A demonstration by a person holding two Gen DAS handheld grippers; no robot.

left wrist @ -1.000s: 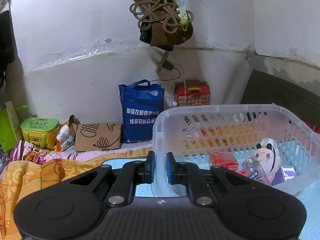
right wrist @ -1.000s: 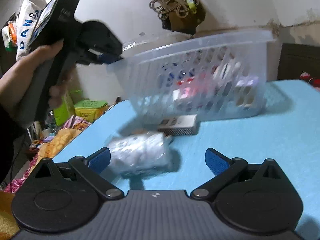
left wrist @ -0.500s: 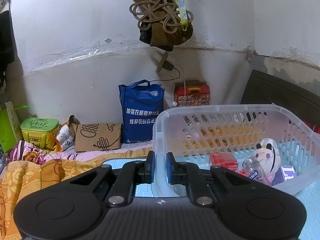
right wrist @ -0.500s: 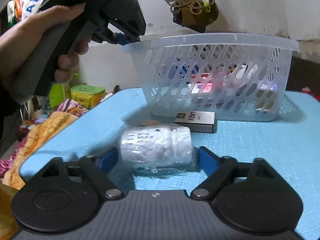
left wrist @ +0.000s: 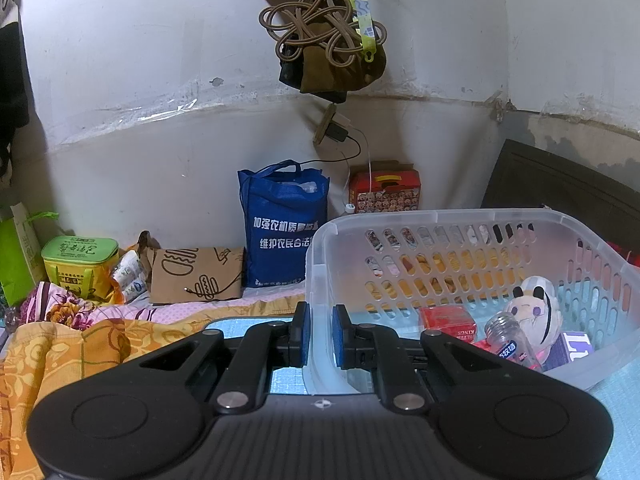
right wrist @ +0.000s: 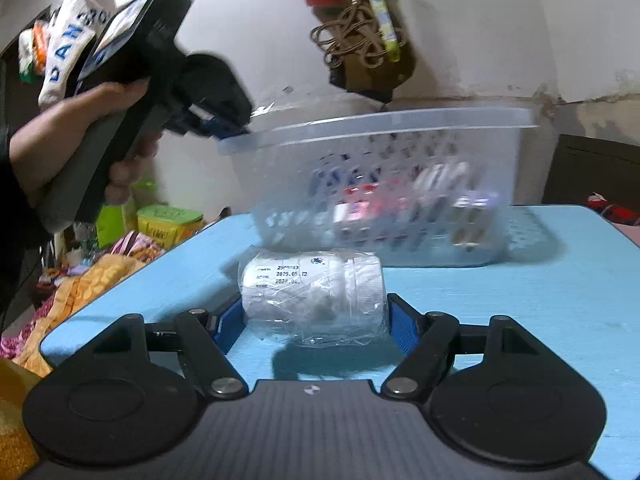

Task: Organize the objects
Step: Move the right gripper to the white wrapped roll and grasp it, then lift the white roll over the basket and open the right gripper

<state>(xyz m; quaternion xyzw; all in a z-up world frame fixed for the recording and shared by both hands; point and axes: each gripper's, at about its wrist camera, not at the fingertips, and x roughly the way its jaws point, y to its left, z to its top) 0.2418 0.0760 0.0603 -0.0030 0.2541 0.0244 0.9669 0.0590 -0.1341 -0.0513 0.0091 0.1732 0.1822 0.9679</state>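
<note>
right gripper (right wrist: 314, 322) closed on a white bottle (right wrist: 312, 288) in clear plastic wrap, blue pads against both ends. bottle lies on its side, long axis crosswise to the fingers, ribbed cap end pointing right, base left. it sits low over the blue table (right wrist: 520, 300), just in front of the basket (right wrist: 380, 124); cannot tell if it touches the table. left gripper (left wrist: 319, 334) pinched nearly shut on the basket's near-left rim corner, one pad inside, one outside. inside the basket: red box (left wrist: 448, 320), small jar (left wrist: 508, 338), panda toy (left wrist: 534, 304).
</note>
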